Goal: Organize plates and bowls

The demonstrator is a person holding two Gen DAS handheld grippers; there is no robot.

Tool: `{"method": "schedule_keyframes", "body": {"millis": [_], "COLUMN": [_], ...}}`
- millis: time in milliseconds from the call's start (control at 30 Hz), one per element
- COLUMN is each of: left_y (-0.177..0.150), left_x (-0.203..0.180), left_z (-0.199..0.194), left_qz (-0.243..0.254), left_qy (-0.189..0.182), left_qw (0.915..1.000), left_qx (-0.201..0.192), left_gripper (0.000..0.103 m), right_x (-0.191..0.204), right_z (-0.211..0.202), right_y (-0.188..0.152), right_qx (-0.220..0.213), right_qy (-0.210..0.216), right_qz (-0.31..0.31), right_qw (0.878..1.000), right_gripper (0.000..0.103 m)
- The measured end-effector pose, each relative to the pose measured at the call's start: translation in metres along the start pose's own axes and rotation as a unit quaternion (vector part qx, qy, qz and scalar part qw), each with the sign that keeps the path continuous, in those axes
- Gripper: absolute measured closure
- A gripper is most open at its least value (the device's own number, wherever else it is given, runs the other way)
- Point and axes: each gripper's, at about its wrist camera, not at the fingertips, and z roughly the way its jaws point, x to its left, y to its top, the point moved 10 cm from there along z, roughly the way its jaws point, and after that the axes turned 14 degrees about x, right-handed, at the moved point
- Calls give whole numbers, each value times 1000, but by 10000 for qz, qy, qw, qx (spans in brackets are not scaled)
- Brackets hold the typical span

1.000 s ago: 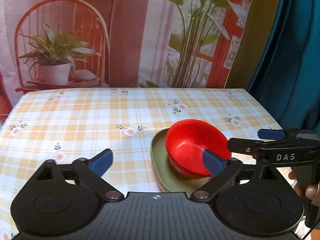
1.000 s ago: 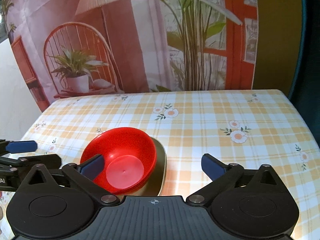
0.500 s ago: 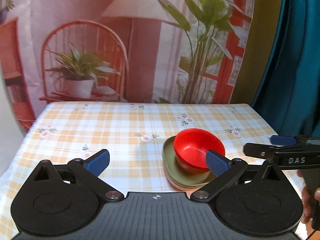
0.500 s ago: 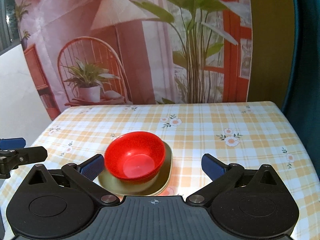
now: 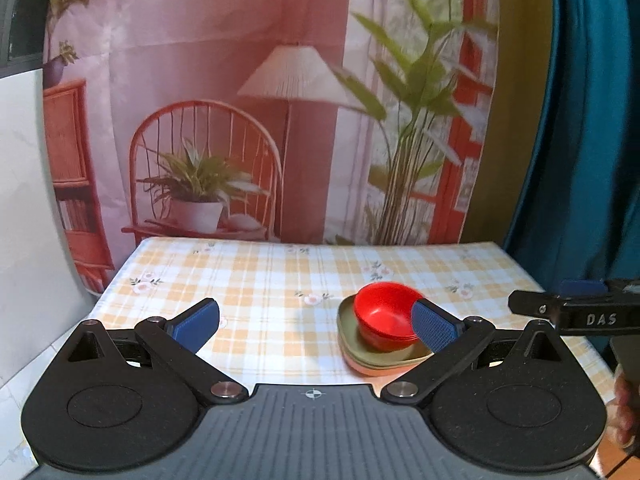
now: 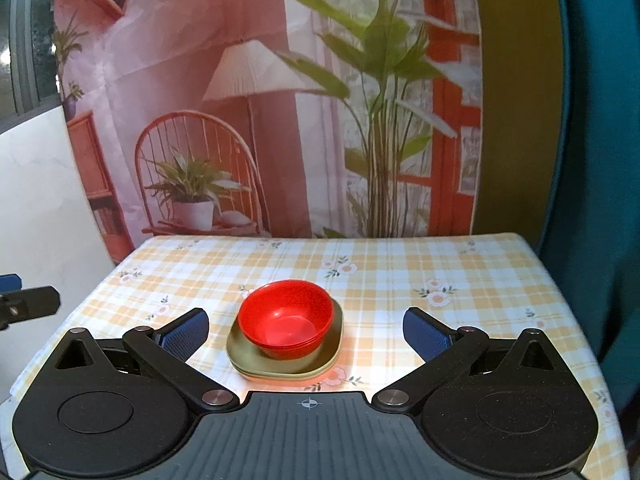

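Both grippers have drawn back and up from the stack over the last second, so the counter now shows almost whole. The red bowls sit nested on the green plates near the counter's front edge, touched by nothing. The left gripper and right gripper both hold their jaws spread wide and empty. With everything stacked and released, the tidying looks finished
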Motion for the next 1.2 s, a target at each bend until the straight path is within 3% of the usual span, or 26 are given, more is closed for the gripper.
{"method": "schedule_keyframes", "body": {"millis": [133, 400, 1200], "left_y": [-1, -7, -10], "left_x": [-3, -11, -16], "left_z": [-19, -40, -47], "left_qz": [-52, 79, 57], "left_qy": [65, 554, 564], "left_qw": [9999, 9980, 9977], "left_qx": [-113, -305, -380], "left_gripper": [0, 0, 0], "right_x": [3, 4, 0], "right_z": [-23, -52, -64], "right_y": [-5, -10, -10], "right_qx": [-125, -328, -457], "right_qy": [99, 120, -28], "right_qz": [40, -33, -117], "right_qw": [9999, 9994, 9989], "right_gripper": [0, 0, 0]}}
